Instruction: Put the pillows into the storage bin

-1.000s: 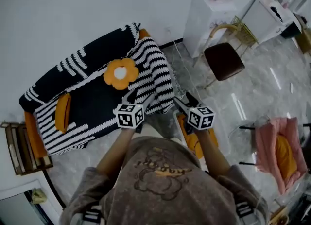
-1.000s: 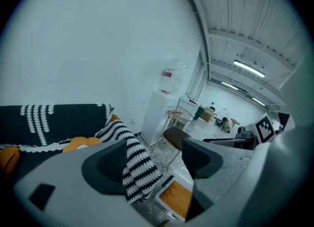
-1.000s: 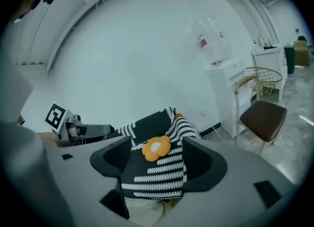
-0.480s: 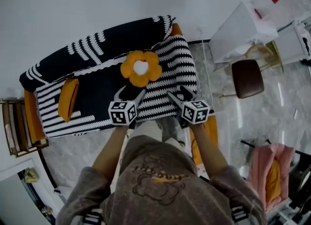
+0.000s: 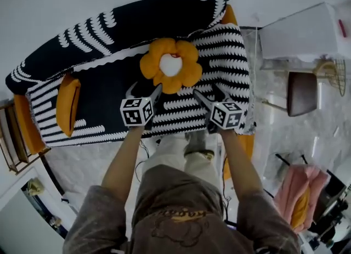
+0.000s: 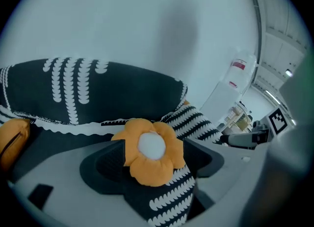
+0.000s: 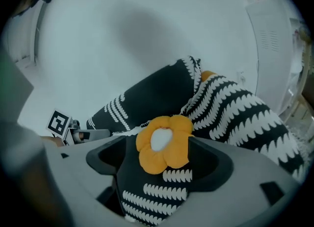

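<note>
A: Pillows, status?
B: Flower pillow [image 5: 170, 65]: on the sofa [image 5: 82, 33] seat, middle, at the backrest's foot; not lifted. Orange oblong pillow [image 5: 68, 105]: seat's left end; untouched. Judged: both remain to be binned. Pink fabric holder [image 5: 290, 184]: floor, well apart, something orange inside; possibly the bin.
A: Tools?
B: Left gripper [image 5: 145, 91]: jaws wide, empty. Right gripper [image 5: 209, 94]: jaws just been opening, empty. Flower pillow lies just ahead, framed between both pairs, tips near its lower petals; no contact evident.
</note>
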`<control>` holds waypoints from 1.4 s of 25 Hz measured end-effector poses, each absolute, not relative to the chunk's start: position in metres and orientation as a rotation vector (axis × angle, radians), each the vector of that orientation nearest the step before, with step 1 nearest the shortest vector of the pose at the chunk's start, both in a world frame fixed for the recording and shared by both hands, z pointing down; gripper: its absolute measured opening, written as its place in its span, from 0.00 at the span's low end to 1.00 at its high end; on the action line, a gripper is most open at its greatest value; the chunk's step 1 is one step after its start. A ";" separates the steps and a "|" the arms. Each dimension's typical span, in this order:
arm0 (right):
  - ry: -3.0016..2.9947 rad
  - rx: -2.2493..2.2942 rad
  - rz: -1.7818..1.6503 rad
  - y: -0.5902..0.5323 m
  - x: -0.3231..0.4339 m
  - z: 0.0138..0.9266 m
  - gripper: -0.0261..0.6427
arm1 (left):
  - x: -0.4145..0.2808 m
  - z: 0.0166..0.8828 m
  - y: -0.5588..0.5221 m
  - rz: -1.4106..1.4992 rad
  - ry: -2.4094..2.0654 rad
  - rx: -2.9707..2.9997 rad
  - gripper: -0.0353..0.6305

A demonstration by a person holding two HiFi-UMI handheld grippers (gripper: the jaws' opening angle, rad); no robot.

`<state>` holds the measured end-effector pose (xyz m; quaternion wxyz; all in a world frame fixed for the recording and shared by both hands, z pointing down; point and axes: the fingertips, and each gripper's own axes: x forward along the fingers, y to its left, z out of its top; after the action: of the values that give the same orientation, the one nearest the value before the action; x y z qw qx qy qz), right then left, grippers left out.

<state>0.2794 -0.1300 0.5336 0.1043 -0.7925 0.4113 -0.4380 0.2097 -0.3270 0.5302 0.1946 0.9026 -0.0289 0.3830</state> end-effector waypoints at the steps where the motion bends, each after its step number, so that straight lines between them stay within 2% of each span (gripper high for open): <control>1: 1.197 -2.332 -1.304 -0.134 0.286 0.555 0.62 | 0.217 0.553 -0.333 1.079 -0.085 2.527 0.58; 8: 1.066 -2.319 -1.397 -0.135 0.305 0.671 0.67 | 0.239 0.668 -0.362 1.114 -0.149 2.505 0.60; 15: 1.081 -2.315 -1.452 -0.150 0.300 0.732 0.66 | 0.244 0.736 -0.386 1.149 -0.185 2.501 0.60; 17: 1.081 -2.285 -1.465 -0.155 0.295 0.736 0.60 | 0.244 0.739 -0.387 1.149 -0.195 2.506 0.58; 19: 1.088 -2.254 -1.474 -0.161 0.291 0.737 0.49 | 0.243 0.739 -0.389 1.149 -0.199 2.496 0.52; 21: 1.097 -2.265 -1.482 -0.168 0.290 0.738 0.44 | 0.243 0.738 -0.391 1.143 -0.186 2.453 0.42; 23: 1.120 -2.299 -1.487 -0.174 0.288 0.737 0.33 | 0.243 0.736 -0.393 1.139 -0.169 2.396 0.30; 26: 1.158 -2.342 -1.441 -0.169 0.282 0.721 0.18 | 0.235 0.721 -0.379 1.153 -0.140 2.405 0.19; 30: 1.180 -2.439 -1.260 -0.141 0.285 0.668 0.14 | 0.234 0.662 -0.341 1.073 -0.092 2.528 0.15; 35: 1.220 -2.492 -1.169 -0.111 0.313 0.617 0.14 | 0.255 0.613 -0.309 1.024 -0.056 2.526 0.15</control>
<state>0.3131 -0.1108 0.6170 0.0653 -0.8259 0.4044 -0.3875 0.2549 -0.3089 0.6127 0.2063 0.9066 -0.0201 0.3677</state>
